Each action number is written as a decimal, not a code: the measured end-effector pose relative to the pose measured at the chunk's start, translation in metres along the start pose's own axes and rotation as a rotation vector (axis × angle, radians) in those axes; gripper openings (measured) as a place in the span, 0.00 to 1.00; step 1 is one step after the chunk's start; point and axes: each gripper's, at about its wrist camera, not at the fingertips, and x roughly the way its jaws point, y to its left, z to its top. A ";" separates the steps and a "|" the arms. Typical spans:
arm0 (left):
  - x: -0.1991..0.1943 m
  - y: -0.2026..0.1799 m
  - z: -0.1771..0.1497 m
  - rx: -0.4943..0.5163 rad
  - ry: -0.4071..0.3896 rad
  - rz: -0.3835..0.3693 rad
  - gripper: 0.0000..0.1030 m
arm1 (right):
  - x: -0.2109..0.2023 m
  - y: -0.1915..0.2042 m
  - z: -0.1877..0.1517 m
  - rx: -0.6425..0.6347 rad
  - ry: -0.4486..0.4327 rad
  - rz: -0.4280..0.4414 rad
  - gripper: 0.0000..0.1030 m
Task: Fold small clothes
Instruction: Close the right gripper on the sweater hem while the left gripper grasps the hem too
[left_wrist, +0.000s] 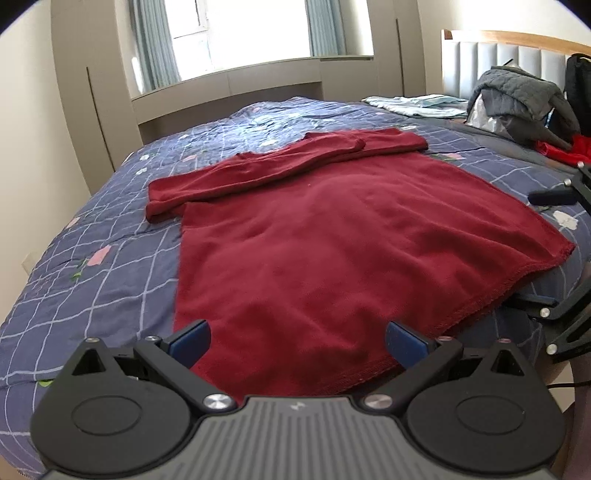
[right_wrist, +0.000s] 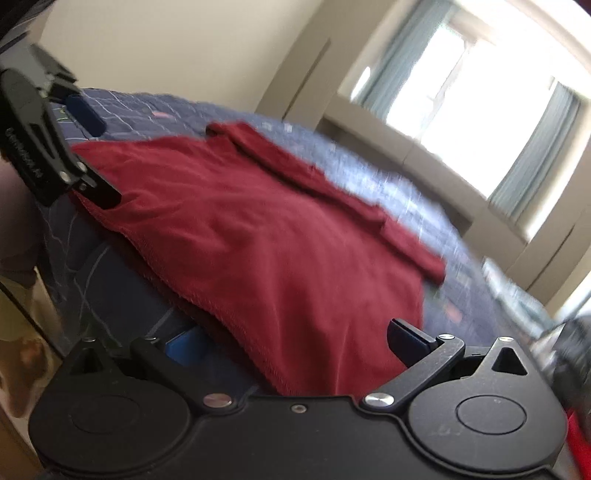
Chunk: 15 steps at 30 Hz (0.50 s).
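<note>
A dark red long-sleeved top (left_wrist: 314, 240) lies flat on the bed, its sleeves (left_wrist: 258, 170) folded across the far end. My left gripper (left_wrist: 299, 339) is open over the near hem, with one blue pad on each side of the cloth. At the right edge my right gripper (left_wrist: 546, 254) straddles the hem's right corner. In the right wrist view the red top (right_wrist: 258, 229) fills the middle and my right gripper (right_wrist: 295, 343) is open. Its left pad sits below the hem edge and its right finger above the cloth. The left gripper (right_wrist: 96, 155) shows open at the upper left.
The bed's blue checked quilt (left_wrist: 92, 288) spreads left and beyond the top. By the padded headboard (left_wrist: 517, 55) lie a heap of dark grey clothes (left_wrist: 517, 99), a bright red item (left_wrist: 565, 147) and pale blue fabric (left_wrist: 417, 101). Cupboards and a window stand behind.
</note>
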 end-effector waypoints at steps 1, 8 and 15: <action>-0.001 0.000 0.000 0.004 -0.008 -0.010 1.00 | -0.003 0.001 0.001 -0.012 -0.019 0.011 0.84; -0.007 -0.020 -0.001 0.077 -0.045 -0.085 1.00 | -0.005 -0.010 0.016 0.072 -0.061 0.131 0.14; 0.004 -0.041 0.002 0.137 -0.050 -0.074 1.00 | -0.007 -0.042 0.043 0.217 -0.098 0.191 0.11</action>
